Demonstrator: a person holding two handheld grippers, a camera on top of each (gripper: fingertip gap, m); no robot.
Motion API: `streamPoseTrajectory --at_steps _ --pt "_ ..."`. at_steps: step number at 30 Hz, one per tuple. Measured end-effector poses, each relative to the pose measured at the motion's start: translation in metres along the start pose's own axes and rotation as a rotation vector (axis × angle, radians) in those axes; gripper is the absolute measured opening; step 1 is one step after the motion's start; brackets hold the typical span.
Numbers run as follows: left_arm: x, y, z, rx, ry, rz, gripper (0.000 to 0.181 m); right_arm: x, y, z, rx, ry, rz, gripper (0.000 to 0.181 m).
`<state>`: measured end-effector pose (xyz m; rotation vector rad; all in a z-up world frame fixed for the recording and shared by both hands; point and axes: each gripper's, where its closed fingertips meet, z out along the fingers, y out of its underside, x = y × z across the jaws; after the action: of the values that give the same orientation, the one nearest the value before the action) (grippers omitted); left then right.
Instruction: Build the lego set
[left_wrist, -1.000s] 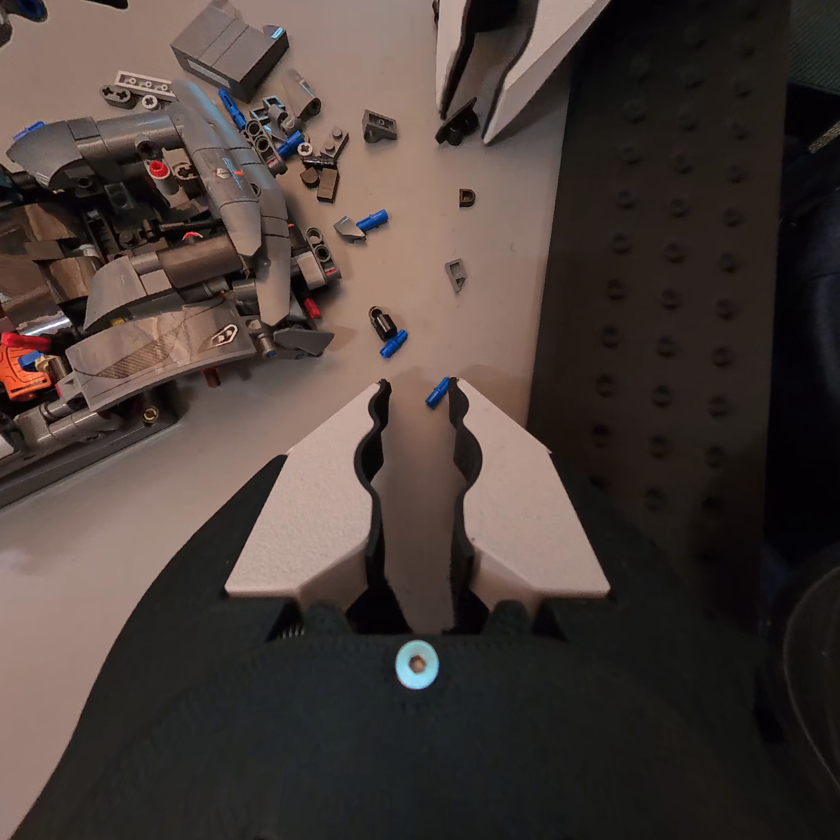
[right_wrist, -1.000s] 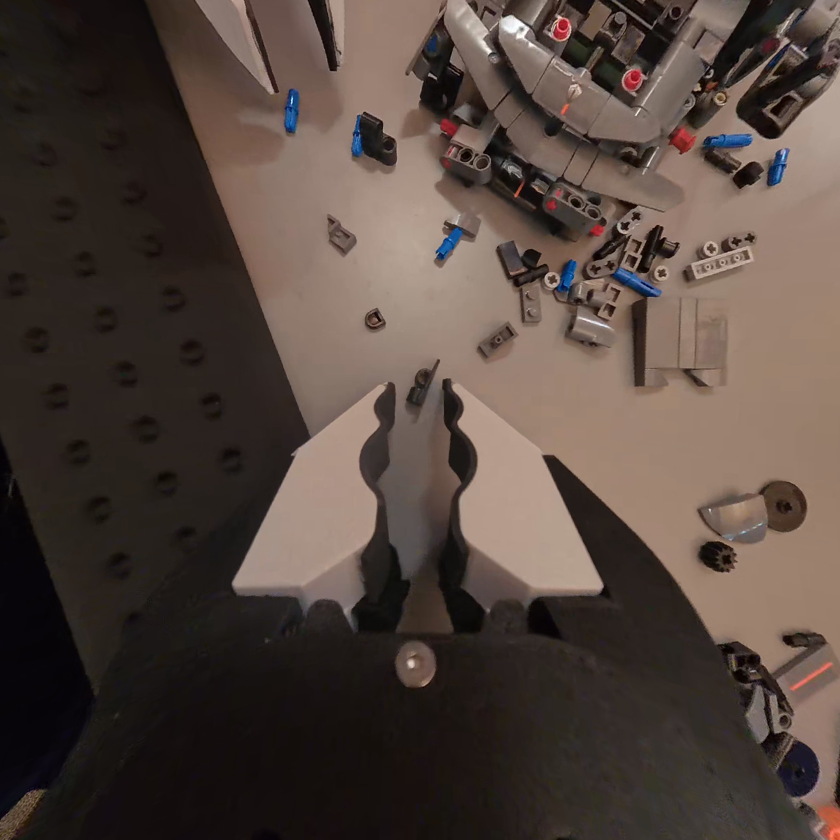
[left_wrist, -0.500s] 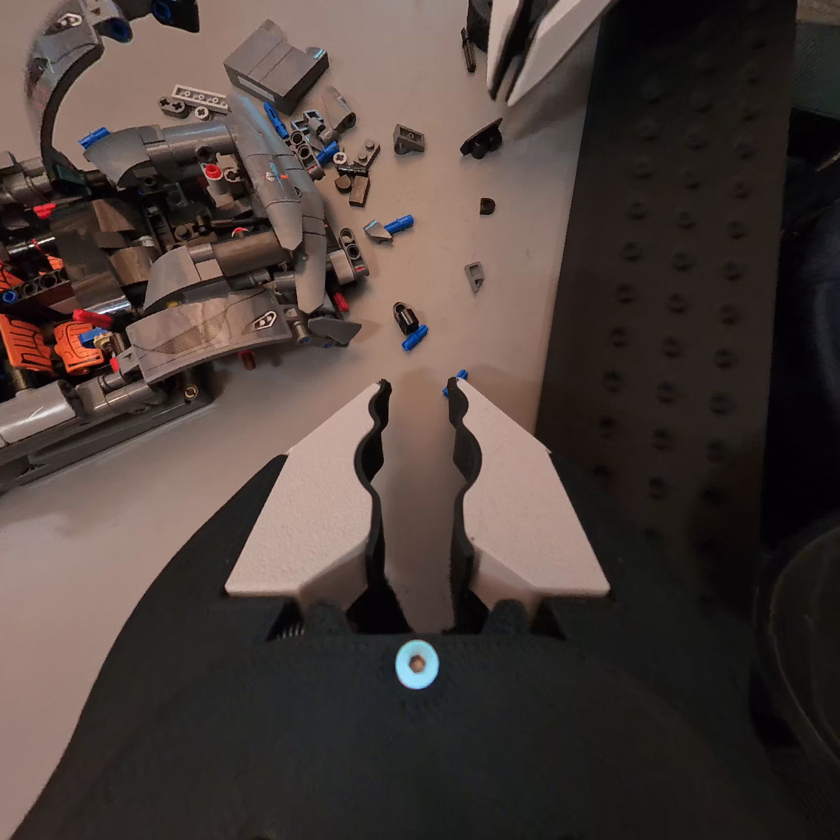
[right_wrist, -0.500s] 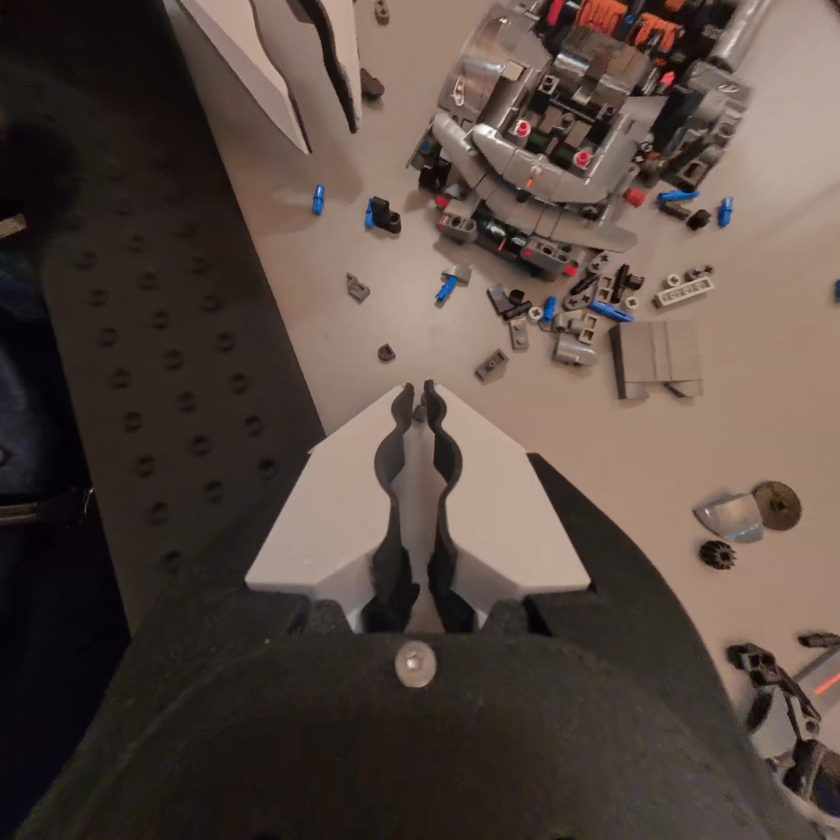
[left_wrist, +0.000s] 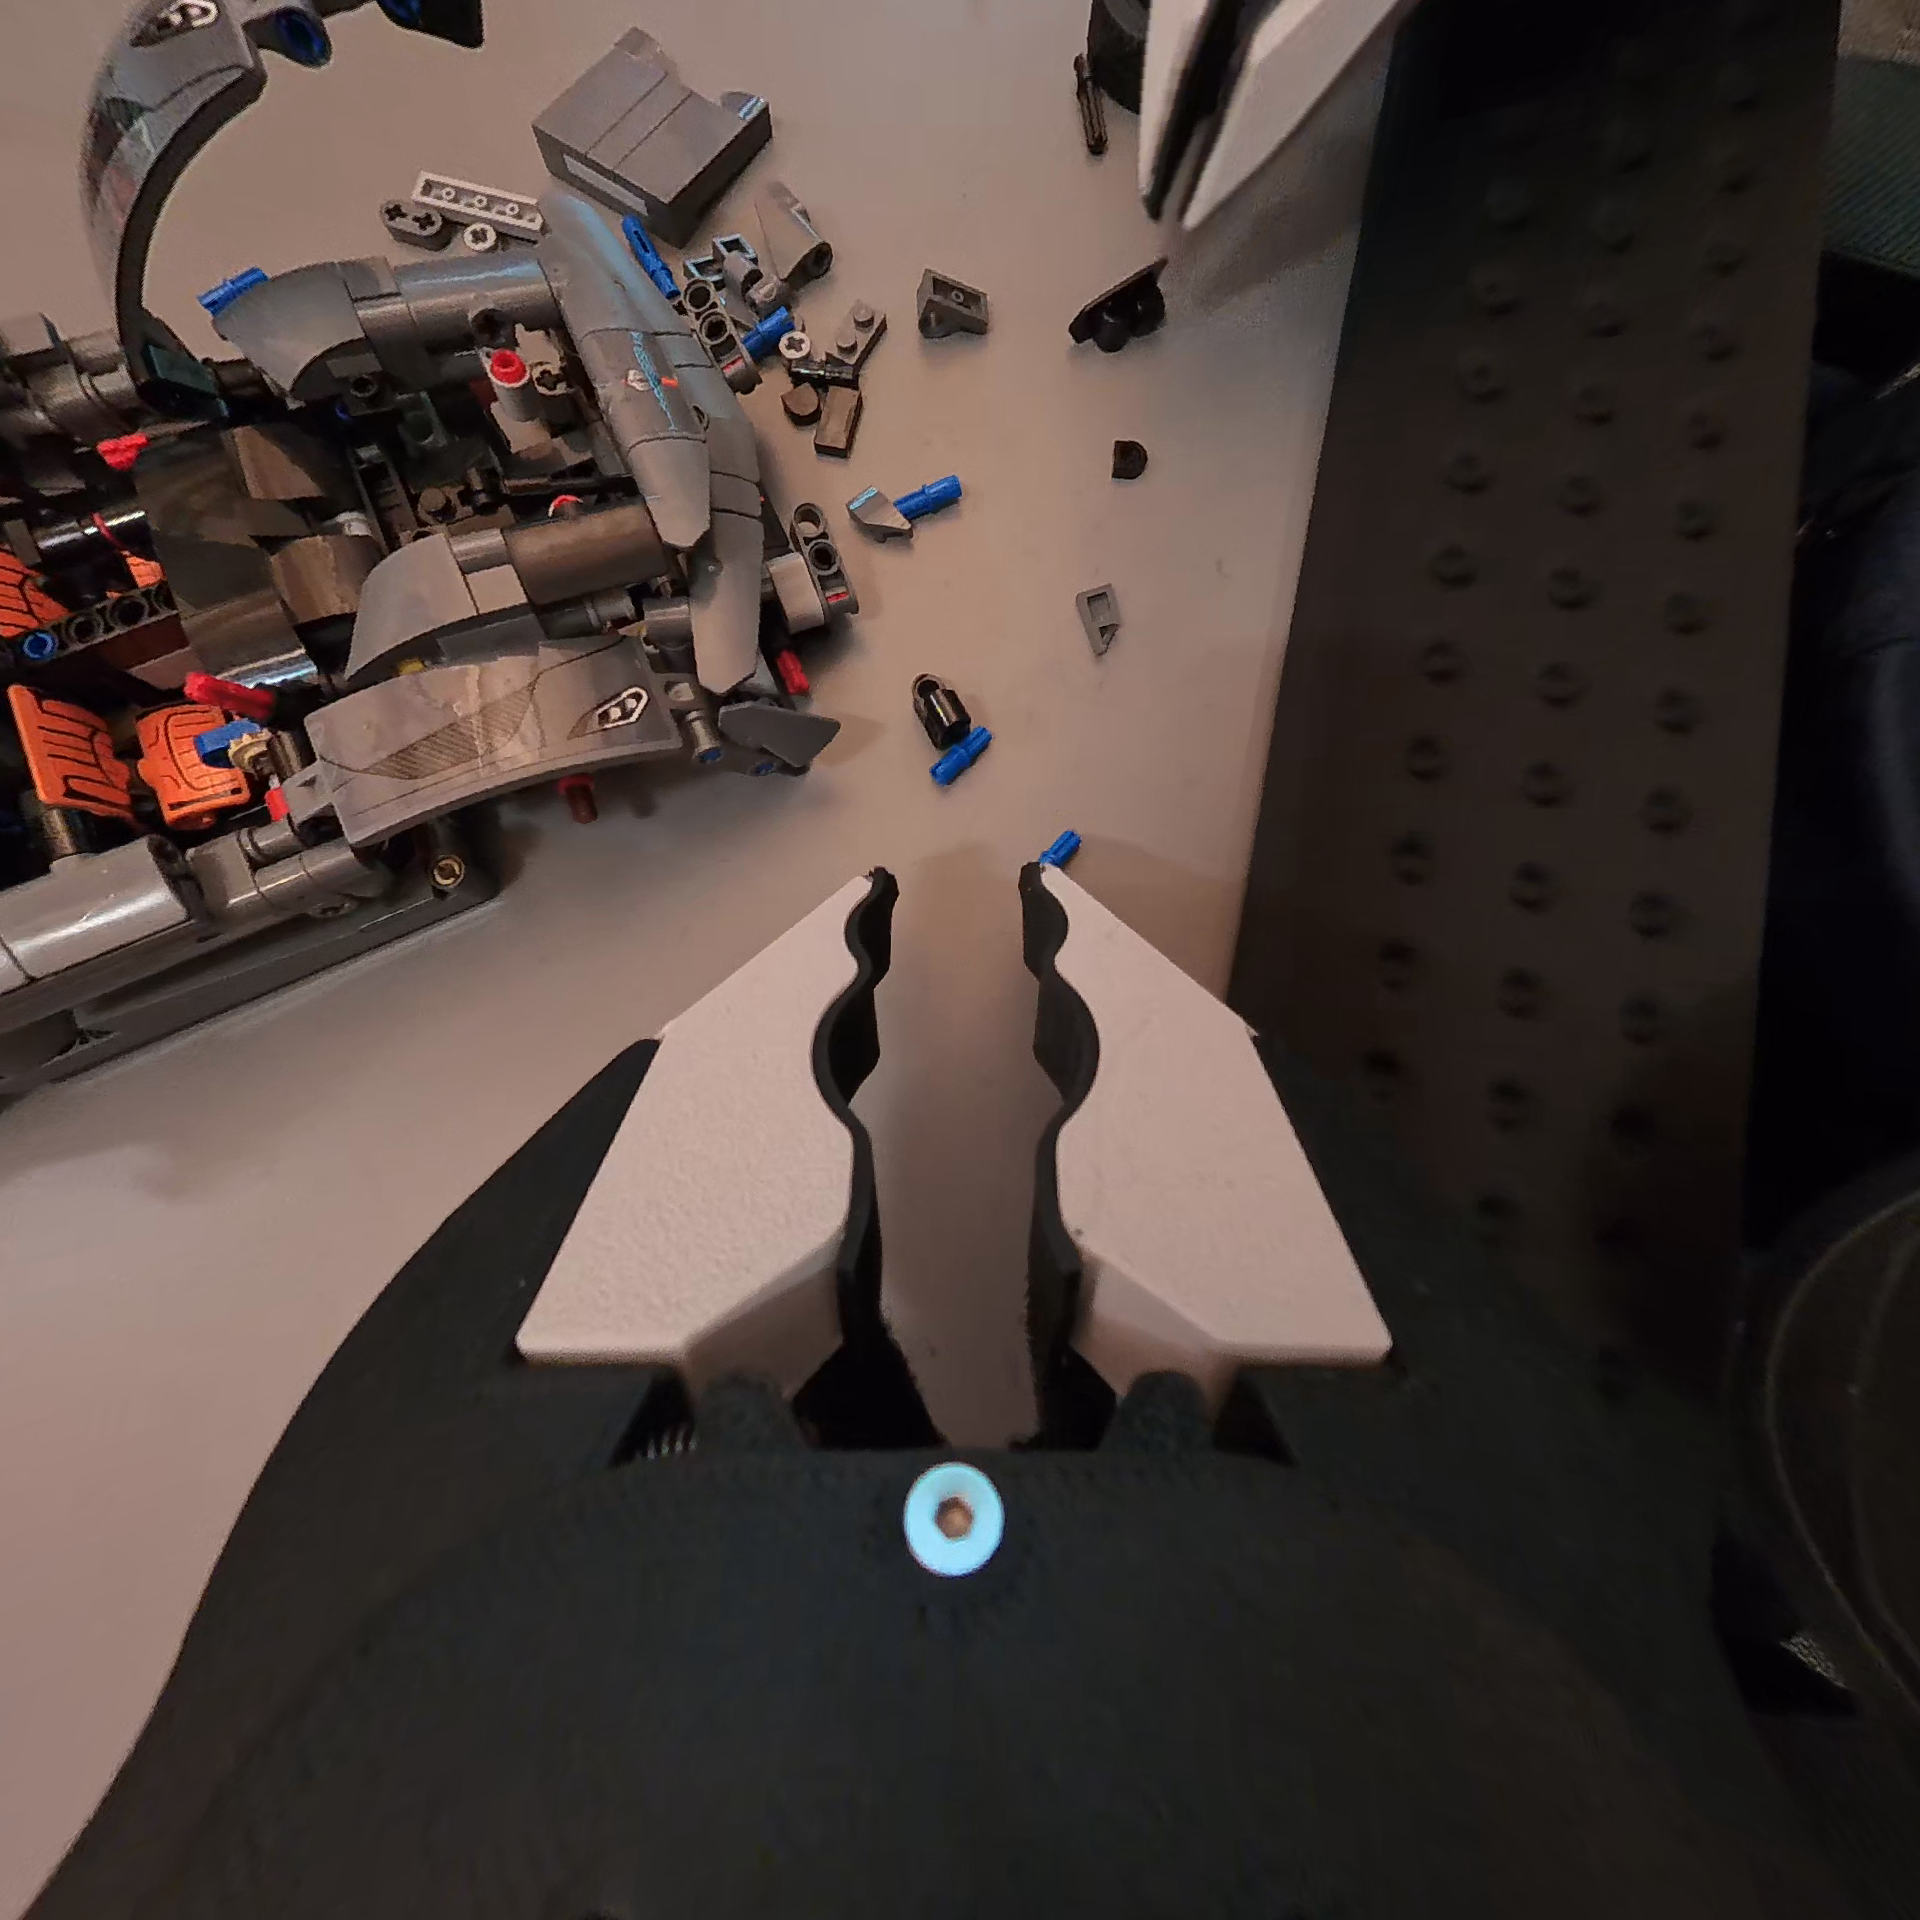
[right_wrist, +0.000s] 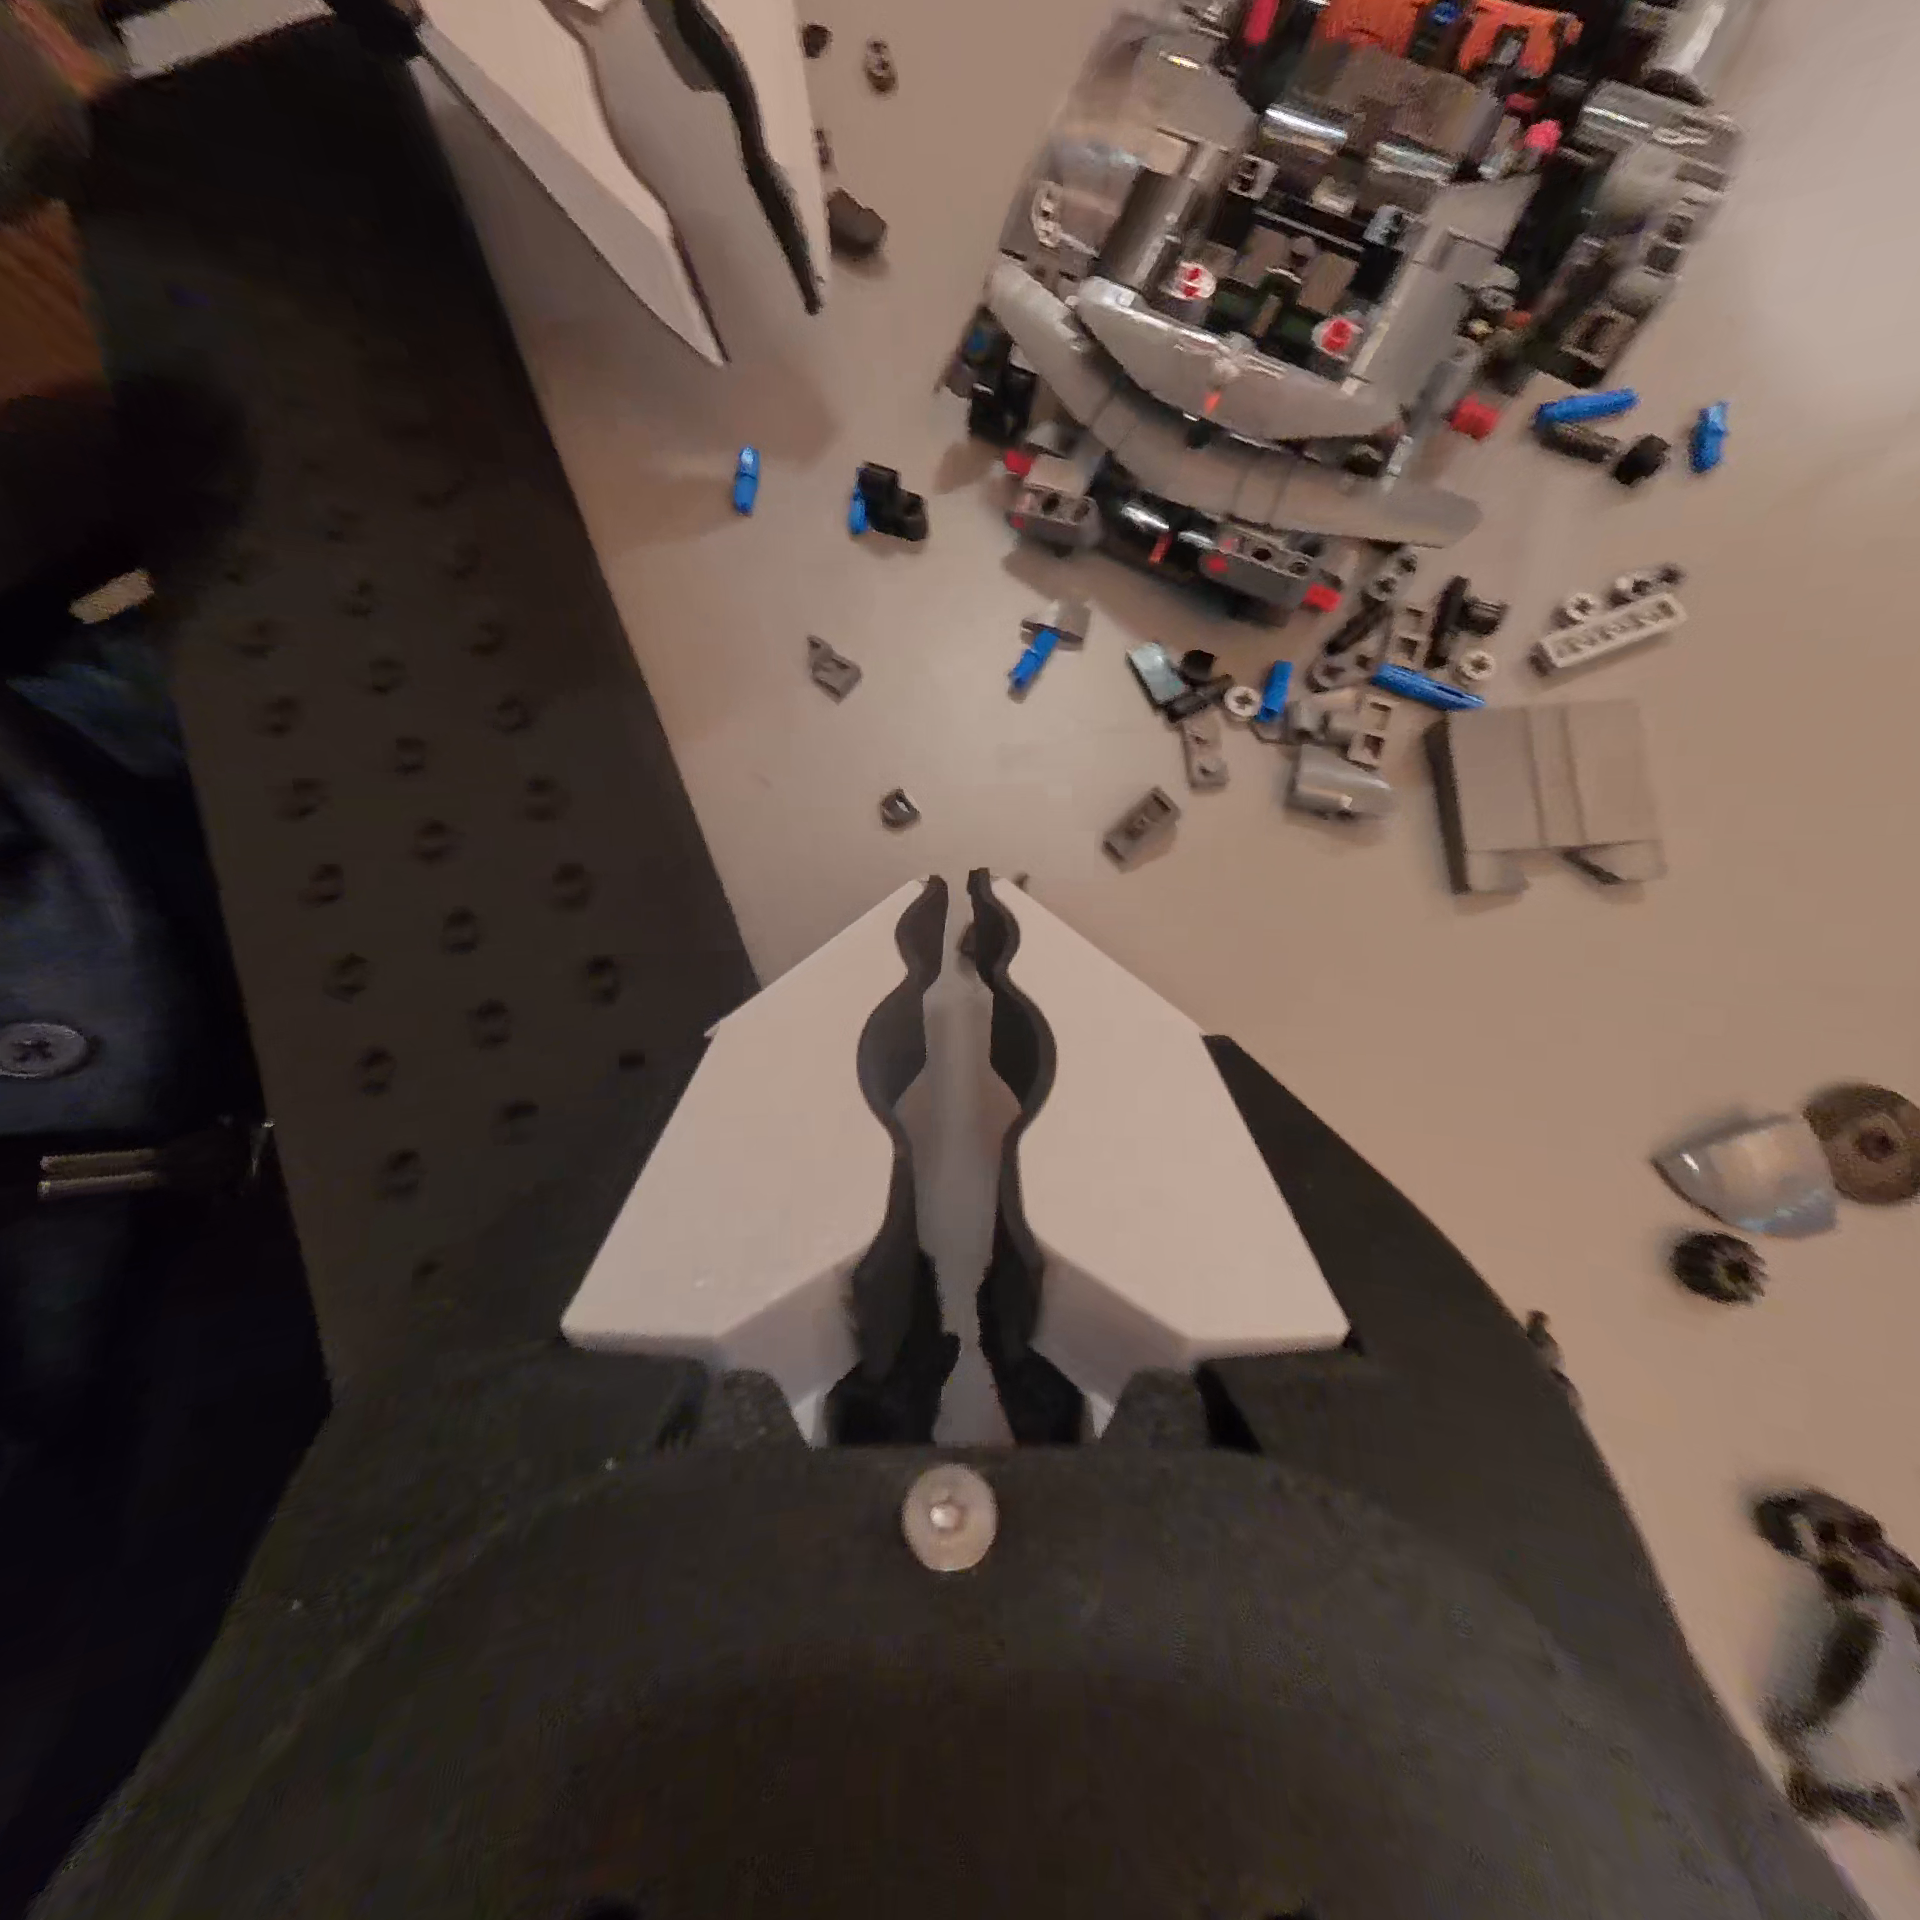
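A part-built grey Lego model (left_wrist: 468, 582) lies on the pale table at the left, with loose small parts beside it. It also shows in the right wrist view (right_wrist: 1299, 312). My left gripper (left_wrist: 956, 881) is open and empty just above the table. A blue pin (left_wrist: 1060, 847) lies by its right fingertip. My right gripper (right_wrist: 958, 888) is shut to a thin slit with nothing seen in it. In the left wrist view the right gripper (left_wrist: 1169, 203) hangs above a black piece (left_wrist: 1117, 312) that lies on the table. The left gripper (right_wrist: 764, 327) shows at the top of the right wrist view.
A black studded mat (left_wrist: 1558, 623) runs along the table edge, also in the right wrist view (right_wrist: 416, 727). A grey block (right_wrist: 1548, 790), a blue pin (right_wrist: 744, 480), a black connector (right_wrist: 888, 499), a dark disc (right_wrist: 1870, 1143) and a small gear (right_wrist: 1720, 1268) lie loose. My hands' fingertips stand some 15 centimeters from each other.
My right gripper has closed from open and risen away from the table; the black piece stays on the table. My left gripper has drawn back a little and stays open.
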<state>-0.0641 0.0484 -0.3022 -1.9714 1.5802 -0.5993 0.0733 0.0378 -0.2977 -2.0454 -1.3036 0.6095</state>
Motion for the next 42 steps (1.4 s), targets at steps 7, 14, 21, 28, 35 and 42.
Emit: streamPoseTrajectory --at_steps 7,14,21,28,35,42 --pt "-0.003 -0.002 0.001 -0.001 -0.01 -0.001 0.023 -0.004 0.016 0.011 -0.089 -0.025 0.0 0.006" --pt "-0.014 -0.012 -0.008 0.043 -0.061 -0.005 0.024 0.008 -0.008 -0.002 0.03 -0.007 0.041 0.009" --pt "-0.04 -0.056 -0.026 0.113 -0.163 0.053 0.037 0.047 -0.026 -0.013 0.075 0.121 0.075 0.014" --pt "-0.068 -0.11 -0.002 0.02 -0.257 0.254 0.041 0.059 -0.016 -0.015 0.135 0.152 0.128 0.015" --pt "-0.084 -0.131 0.04 -0.112 -0.216 0.308 0.043 0.054 -0.01 -0.016 0.206 0.118 0.156 0.014" --pt "-0.095 -0.124 0.061 -0.171 -0.291 0.31 0.031 0.052 -0.015 -0.021 0.243 0.116 0.137 0.012"
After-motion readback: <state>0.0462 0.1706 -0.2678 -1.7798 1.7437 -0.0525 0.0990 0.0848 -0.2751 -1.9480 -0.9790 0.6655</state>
